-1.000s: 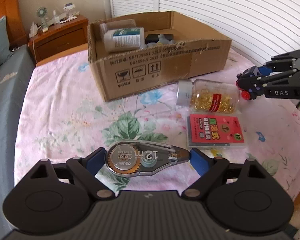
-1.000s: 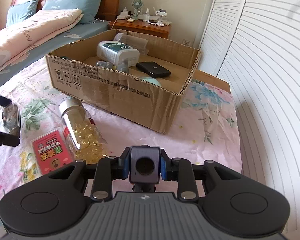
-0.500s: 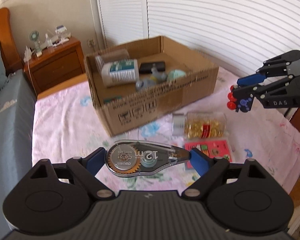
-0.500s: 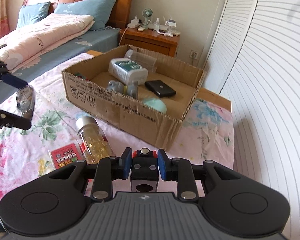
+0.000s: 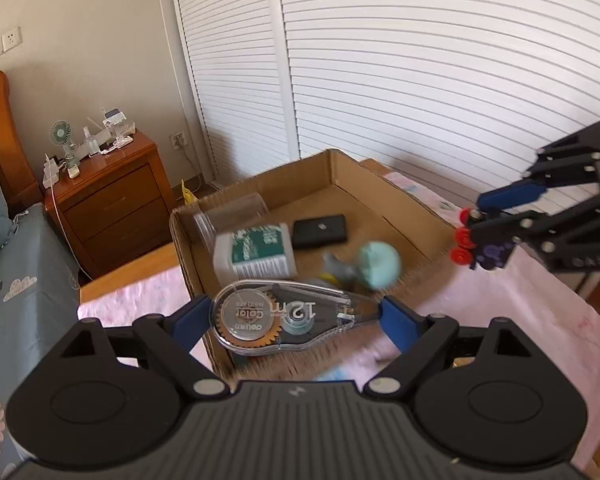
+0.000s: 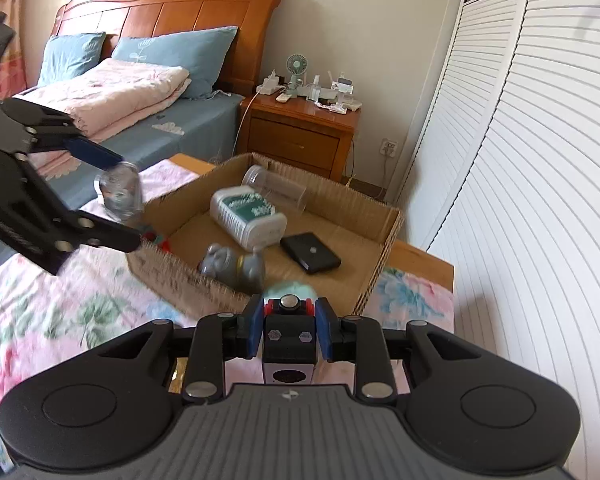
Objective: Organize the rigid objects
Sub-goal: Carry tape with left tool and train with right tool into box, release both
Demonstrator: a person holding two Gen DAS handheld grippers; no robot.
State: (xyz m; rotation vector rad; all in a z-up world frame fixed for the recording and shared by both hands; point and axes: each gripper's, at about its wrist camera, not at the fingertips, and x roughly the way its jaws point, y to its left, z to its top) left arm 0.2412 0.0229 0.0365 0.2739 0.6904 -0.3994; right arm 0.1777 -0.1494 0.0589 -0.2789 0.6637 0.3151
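The left gripper (image 5: 296,318) pinches a clear correction-tape dispenser (image 5: 284,320) lengthwise, one blue pad at each end, its gear wheel and reversed lettering facing the camera. The right gripper (image 6: 288,330) is pressed tight on a small black block (image 6: 288,338) with a silver stud on top and red bits at its upper corners; seen from the left wrist, that block shows only as a dark lump with red knobs. Both held things hang above the near wall of an open cardboard box (image 5: 380,184) that sits on a floral pink cover (image 6: 52,320). Inside the box lie a white bottle with a green label (image 6: 248,216), a clear jar (image 6: 276,188) on its side, a flat black case (image 6: 310,252), a grey figure (image 6: 232,266) and a pale green ball (image 5: 378,264). The ball is blurred and, in the right wrist view, mostly hidden behind the block. The box's near edge is smeared, and the dispenser covers part of its floor. Beyond stand a wooden nightstand (image 6: 300,136) and white louvred doors (image 5: 420,60).
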